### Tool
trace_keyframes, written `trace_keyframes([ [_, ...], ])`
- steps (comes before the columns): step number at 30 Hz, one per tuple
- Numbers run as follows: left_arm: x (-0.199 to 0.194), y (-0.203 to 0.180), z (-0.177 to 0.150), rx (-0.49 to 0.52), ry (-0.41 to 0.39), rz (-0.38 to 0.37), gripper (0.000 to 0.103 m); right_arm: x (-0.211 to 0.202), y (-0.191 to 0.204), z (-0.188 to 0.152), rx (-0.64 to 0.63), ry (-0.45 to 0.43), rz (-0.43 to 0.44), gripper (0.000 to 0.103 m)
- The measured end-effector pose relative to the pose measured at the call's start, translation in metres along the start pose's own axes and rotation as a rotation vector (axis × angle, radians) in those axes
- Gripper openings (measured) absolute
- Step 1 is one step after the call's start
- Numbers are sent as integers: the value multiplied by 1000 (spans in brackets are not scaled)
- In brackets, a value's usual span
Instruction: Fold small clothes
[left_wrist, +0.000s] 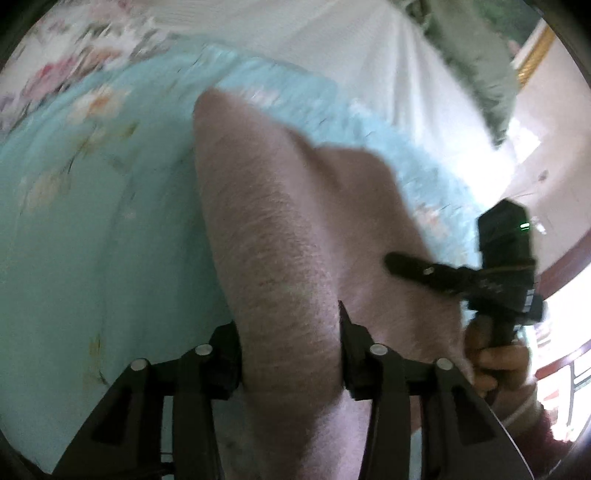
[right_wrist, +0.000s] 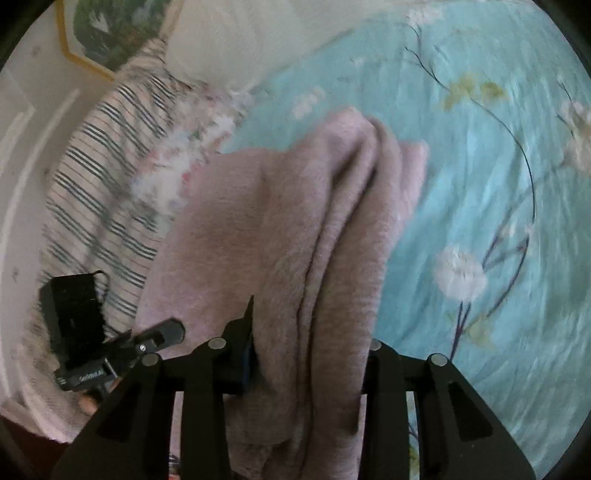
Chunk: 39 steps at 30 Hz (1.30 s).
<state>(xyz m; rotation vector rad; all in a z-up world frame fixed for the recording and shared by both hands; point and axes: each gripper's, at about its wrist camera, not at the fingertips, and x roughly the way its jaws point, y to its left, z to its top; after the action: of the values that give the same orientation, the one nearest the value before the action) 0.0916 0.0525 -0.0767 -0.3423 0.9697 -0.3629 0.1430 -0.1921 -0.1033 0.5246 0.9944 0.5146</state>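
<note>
The pink garment (right_wrist: 295, 236) in my tongs is soft, fuzzy, matt fleece-like cloth. Under it, the turquoise floral bedsheet (right_wrist: 461, 177) is smooth, thin cloth. My left gripper (left_wrist: 291, 354) is matt black plastic with shiny metal pins.

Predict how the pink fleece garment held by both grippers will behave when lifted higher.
The pink fleece garment will probably droop: it already hangs in soft folds. Its fuzzy pile looks grippy, so slipping from the right gripper or left gripper seems unlikely. It appears light.

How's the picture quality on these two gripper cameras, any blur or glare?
Left wrist view: bedspread smeared by motion blur, window side blown out white. Right wrist view: pink garment fairly sharp, striped pillow and bedspread edges blurred; both fisheye-curved with dark corners.
</note>
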Motion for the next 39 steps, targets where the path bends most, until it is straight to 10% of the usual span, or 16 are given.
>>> trace_keyframes([
  [8, -4, 18, -8, -89, -6, 19, 66, -18, 4, -4, 18, -41, -88, 69],
  [14, -42, 14, -19, -91, -93, 53, 68, -71, 33, 0, -69, -193, -163, 69],
  [24, -64, 0, -40, -48, -145, -92, 55, -16, 25, 9, 15, -23, -81, 43],
  [27, -61, -12, -42, -5, -141, -112, 54, -17, 27, 17, 18, -35, -50, 19],
  [32, -57, -33, -36, 72, -114, -212, 52, -62, 57, 29, -82, -178, -7, 18],
  [39, -10, -38, -53, 116, 14, -118, 51, -26, 6, 13, 33, -46, -79, 19],
])
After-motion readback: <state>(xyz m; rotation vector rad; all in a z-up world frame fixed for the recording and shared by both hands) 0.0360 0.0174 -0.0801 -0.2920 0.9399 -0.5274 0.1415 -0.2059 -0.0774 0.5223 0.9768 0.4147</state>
